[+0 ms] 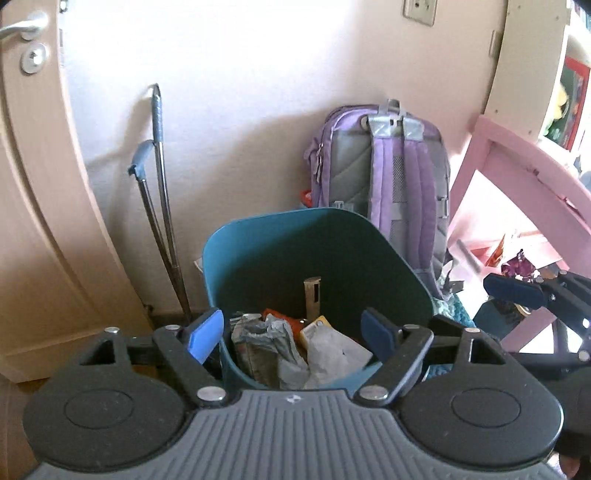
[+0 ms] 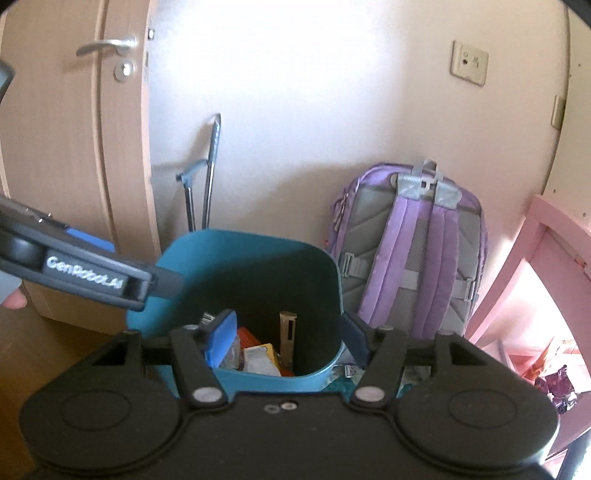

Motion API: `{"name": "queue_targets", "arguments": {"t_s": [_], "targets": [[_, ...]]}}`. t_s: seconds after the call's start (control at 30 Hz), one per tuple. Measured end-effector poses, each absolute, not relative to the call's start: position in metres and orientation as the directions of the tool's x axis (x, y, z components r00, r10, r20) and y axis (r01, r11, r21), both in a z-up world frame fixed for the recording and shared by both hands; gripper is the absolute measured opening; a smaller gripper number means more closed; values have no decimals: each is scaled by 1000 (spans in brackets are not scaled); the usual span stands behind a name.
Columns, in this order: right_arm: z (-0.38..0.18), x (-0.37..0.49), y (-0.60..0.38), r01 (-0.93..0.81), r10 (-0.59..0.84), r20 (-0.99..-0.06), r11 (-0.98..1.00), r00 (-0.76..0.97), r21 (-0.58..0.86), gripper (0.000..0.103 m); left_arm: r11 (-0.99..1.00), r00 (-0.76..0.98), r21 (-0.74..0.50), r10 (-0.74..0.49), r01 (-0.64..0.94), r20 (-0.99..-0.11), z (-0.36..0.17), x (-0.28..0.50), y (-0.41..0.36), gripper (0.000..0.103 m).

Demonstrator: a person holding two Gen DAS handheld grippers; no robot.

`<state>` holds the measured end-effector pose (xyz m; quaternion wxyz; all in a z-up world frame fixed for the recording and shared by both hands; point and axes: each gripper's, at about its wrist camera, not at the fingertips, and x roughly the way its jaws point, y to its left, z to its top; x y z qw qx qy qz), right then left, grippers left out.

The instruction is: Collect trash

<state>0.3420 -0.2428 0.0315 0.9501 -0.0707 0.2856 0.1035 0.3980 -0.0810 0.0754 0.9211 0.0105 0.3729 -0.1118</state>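
At the far left of the left wrist view we have the wooden door (image 1: 44, 221) with its metal handle (image 1: 26, 27) in the upper left corner. Just right of it, a metal-shafted tool with blue grips (image 1: 159, 177) leans on the wall. Centre frame sits the teal bin (image 1: 321, 251), and the trash (image 1: 291, 343) lies in its bottom: crumpled grey paper, something orange, a yellow-edged packet, a pale stick standing upright. Our left gripper (image 1: 295, 334) hangs over the near rim, fingers (image 1: 205, 336) spread wide with nothing between them.

Behind the bin to the right, the purple backpack (image 1: 388, 177) stands against the wall, touching the bin's far corner. Further right, pink furniture (image 1: 517, 173) crowds in, with a shiny purple wrapper (image 1: 521, 264) lying under it. Our right gripper (image 1: 517, 291) pokes in at the right edge.

From the right wrist view, the left gripper crosses the left side, partly covering the bin's (image 2: 251, 258) rim. Our right gripper (image 2: 288, 336) is parted too, empty, the blue pad over the trash (image 2: 258, 350). The backpack (image 2: 417, 251) blocks the right side.
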Motion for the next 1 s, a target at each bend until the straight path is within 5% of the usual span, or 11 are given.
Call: {"name": "queue_targets", "arguments": {"t_s": [0.43, 0.63, 1.0], "targets": [[76, 271, -261, -250, 211, -478, 968, 853, -20, 71, 983, 817, 12, -144, 181, -559, 114, 307, -74, 83], [84, 241, -264, -269, 243, -455, 963, 857, 7, 72, 987, 868, -4, -140, 158, -477, 122, 262, -70, 98], [86, 210, -265, -294, 271, -448, 956, 852, 18, 74, 991, 898, -31, -131, 130, -421, 123, 217, -59, 99]]}}
